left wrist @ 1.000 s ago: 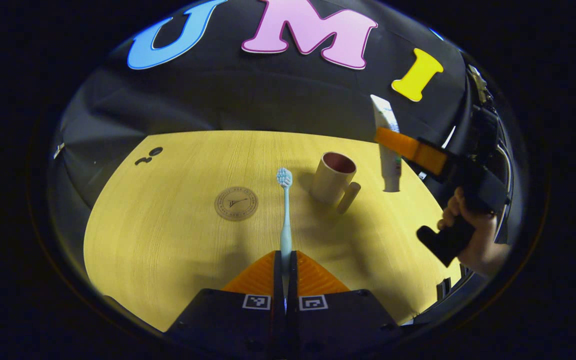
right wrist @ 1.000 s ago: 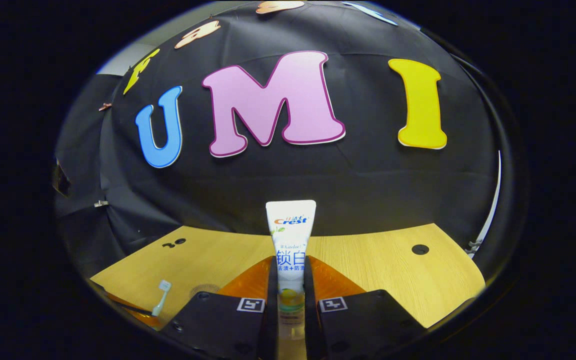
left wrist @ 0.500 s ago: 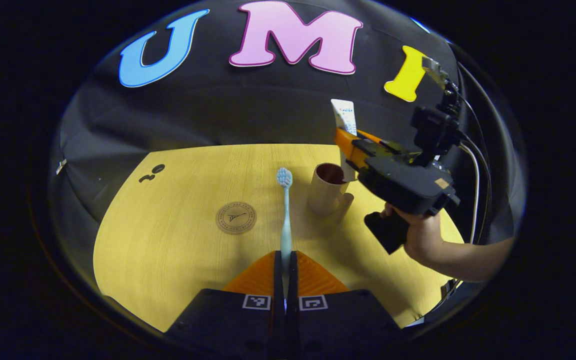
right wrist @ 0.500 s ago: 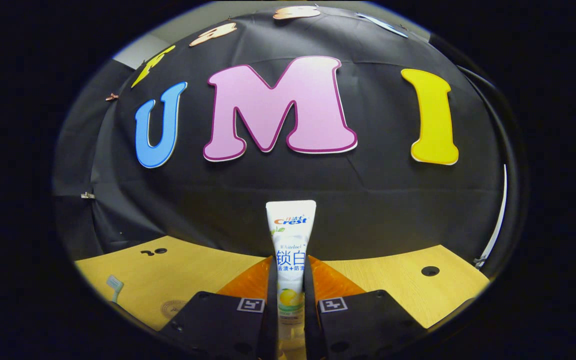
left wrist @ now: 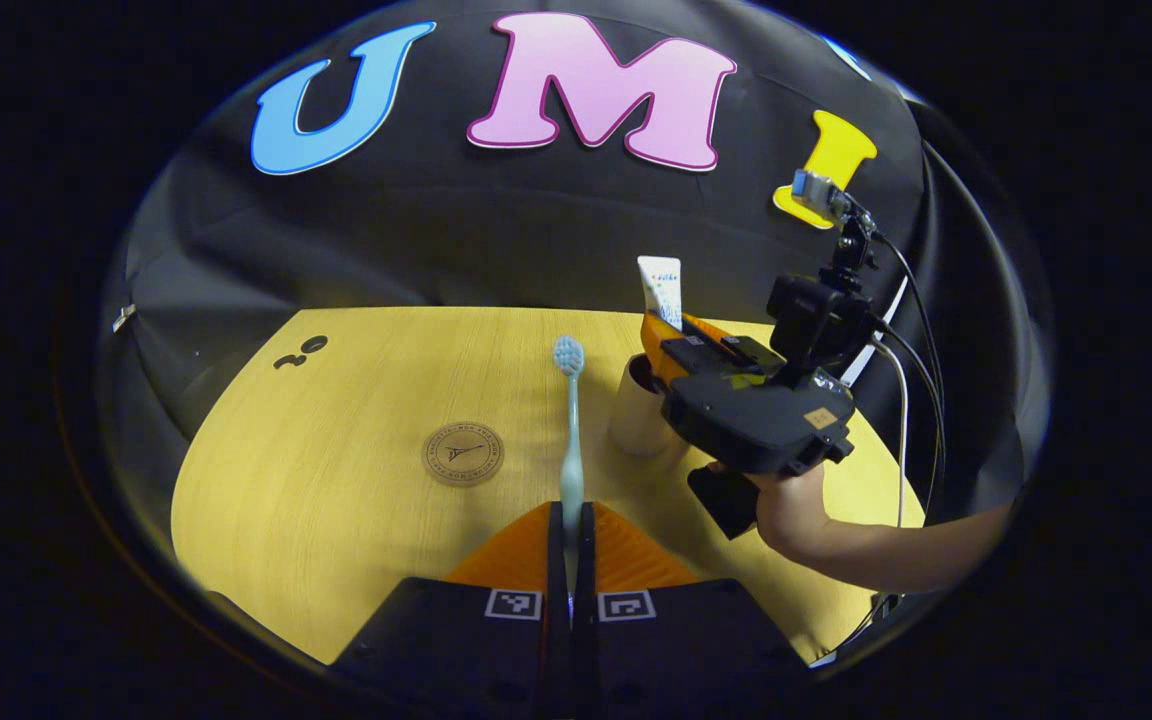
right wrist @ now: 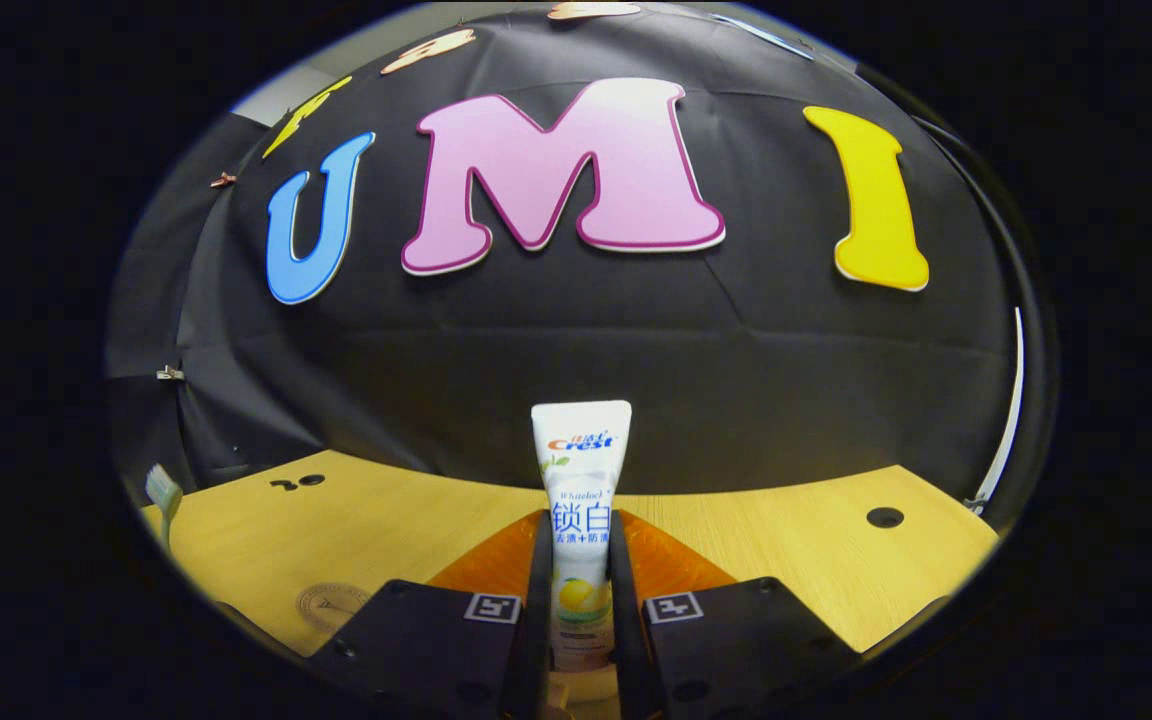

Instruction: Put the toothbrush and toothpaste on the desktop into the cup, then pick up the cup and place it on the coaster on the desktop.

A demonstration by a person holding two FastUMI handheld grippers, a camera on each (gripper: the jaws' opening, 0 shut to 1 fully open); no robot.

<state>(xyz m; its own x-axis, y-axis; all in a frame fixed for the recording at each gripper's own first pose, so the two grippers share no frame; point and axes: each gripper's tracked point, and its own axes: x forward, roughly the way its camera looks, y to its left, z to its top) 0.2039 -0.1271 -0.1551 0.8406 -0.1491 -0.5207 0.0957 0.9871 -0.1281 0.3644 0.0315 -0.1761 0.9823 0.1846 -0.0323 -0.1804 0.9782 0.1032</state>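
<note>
The left gripper (left wrist: pixel 571 525) is clenched on the toothbrush (left wrist: pixel 570 430), whose bristled head points out over the desktop (left wrist: pixel 336 480). The right gripper (right wrist: pixel 581 570) grips the toothpaste (right wrist: pixel 581 500) upright directly above the cup (left wrist: pixel 636 420). The coaster (left wrist: pixel 463 453) lies left of the toothbrush.

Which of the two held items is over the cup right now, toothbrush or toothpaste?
The toothpaste, upright in the right gripper directly above the cup. The toothbrush sits left of the cup, in the left gripper.

cup (left wrist: pixel 636 420): mouth seemingly blocked by right gripper (left wrist: pixel 671 345) | coaster (left wrist: pixel 463 453): open desktop (left wrist: pixel 336 450) around
</note>
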